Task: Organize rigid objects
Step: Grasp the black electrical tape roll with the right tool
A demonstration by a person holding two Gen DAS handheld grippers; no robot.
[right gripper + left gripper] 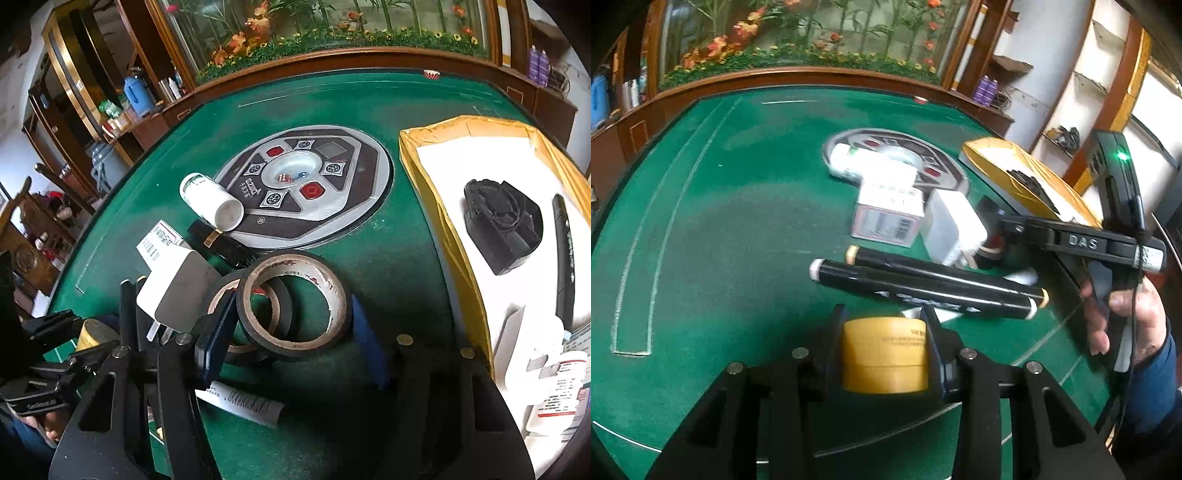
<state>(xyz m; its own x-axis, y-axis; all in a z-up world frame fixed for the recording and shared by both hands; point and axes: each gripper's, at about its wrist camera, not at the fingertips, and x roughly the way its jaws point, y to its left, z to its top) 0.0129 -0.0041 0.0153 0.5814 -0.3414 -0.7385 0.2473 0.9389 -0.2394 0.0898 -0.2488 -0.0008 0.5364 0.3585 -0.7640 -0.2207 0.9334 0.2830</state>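
left gripper (884, 354) pinching yellow tape roll (884, 356), right gripper (291, 332) fingers spread around black tape roll (293, 304)

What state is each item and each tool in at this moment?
left tool: shut on the yellow tape roll.
right tool: open, fingers either side of the black tape roll.
second black tape roll: under the first one.
white bottle: lying on its side.
yellow box: open, black pouch inside.
two black markers: lying flat, capped.

Black tongs (882, 332), silver screws, "DAS" marking, green light; blue sleeve (1152, 398).
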